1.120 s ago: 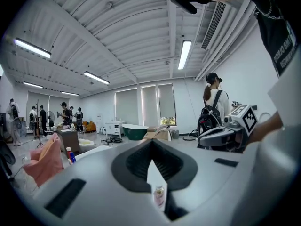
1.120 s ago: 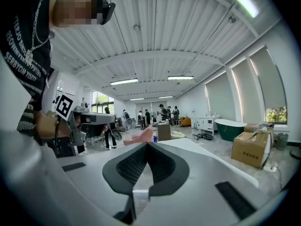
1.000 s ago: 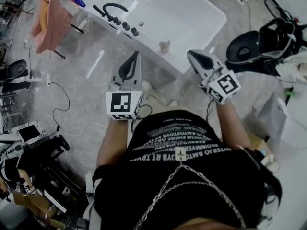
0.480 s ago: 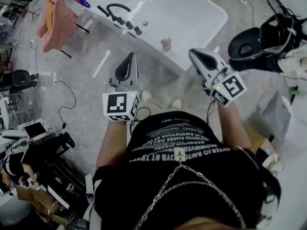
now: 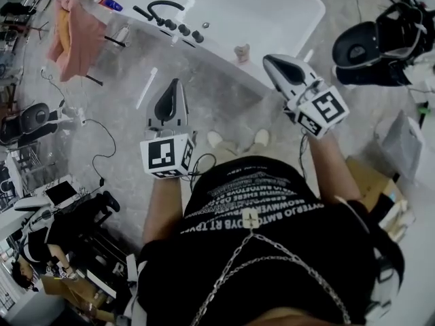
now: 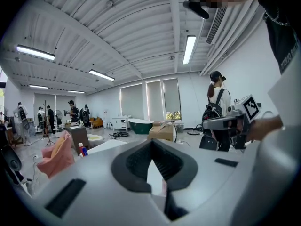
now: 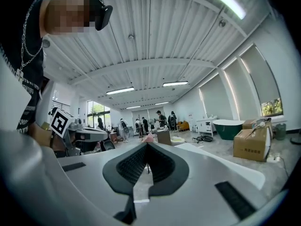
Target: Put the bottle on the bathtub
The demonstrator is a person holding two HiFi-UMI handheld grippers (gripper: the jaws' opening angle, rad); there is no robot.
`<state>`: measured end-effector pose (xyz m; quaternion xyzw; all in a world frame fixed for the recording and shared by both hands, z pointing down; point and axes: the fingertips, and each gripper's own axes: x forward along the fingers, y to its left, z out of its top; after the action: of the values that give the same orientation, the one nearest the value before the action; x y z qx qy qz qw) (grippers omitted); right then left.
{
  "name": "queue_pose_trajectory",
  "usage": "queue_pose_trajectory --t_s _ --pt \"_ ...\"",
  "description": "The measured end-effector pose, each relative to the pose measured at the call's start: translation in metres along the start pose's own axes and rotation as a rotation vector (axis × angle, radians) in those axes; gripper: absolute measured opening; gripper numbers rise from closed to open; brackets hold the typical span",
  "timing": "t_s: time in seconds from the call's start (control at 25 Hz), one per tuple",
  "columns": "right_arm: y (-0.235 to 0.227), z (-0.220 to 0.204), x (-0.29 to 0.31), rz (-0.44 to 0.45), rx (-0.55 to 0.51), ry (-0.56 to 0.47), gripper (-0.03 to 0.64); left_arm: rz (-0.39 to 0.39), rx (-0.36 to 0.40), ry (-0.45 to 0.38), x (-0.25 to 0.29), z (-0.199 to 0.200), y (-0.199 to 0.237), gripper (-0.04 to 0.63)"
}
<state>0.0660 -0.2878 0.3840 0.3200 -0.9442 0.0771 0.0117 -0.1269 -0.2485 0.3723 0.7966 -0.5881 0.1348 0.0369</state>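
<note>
Bathtub (image 5: 285, 9) ahead; left hand-held gripper (image 5: 174, 81) and right hand-held gripper (image 5: 267, 59) extended forward, jaws together, empty.

This is a big open hall set up as a test lab, not a home. A white bathtub (image 5: 258, 5) stands loose on the grey marbled floor (image 5: 122, 134) at twelve o'clock, with an office chair (image 5: 370, 49) at two o'clock and cables (image 5: 102, 141) trailing at nine. The gripper views show a ribbed ceiling (image 6: 131, 27) with strip lights (image 6: 189, 48), tall windows (image 6: 162, 98), a green tub (image 6: 141, 125), a cardboard box (image 7: 250, 145) and people (image 6: 73, 111) standing about.
</note>
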Motion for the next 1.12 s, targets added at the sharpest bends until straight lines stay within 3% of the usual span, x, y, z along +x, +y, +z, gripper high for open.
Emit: queue_pose_trajectory --t_s 0.24,0.56,0.76,1.12 --pt "0.021 0.007 0.03 -0.043 -0.046 -0.011 0.003 -0.033 0.015 -0.016 -0.004 -0.012 0.042 -0.003" --pt "0.058 0.018 0.055 -0.166 -0.084 0.027 0.003 -0.139 -0.011 -0.085 -0.004 0.003 0.095 -0.003" --pt "0.067 0.013 0.073 -0.221 -0.085 0.046 0.003 -0.193 -0.005 -0.081 0.006 -0.001 0.118 -0.003" --pt "0.057 0.009 0.079 -0.186 -0.105 0.09 0.003 -0.214 -0.013 -0.065 0.034 0.002 0.104 -0.003"
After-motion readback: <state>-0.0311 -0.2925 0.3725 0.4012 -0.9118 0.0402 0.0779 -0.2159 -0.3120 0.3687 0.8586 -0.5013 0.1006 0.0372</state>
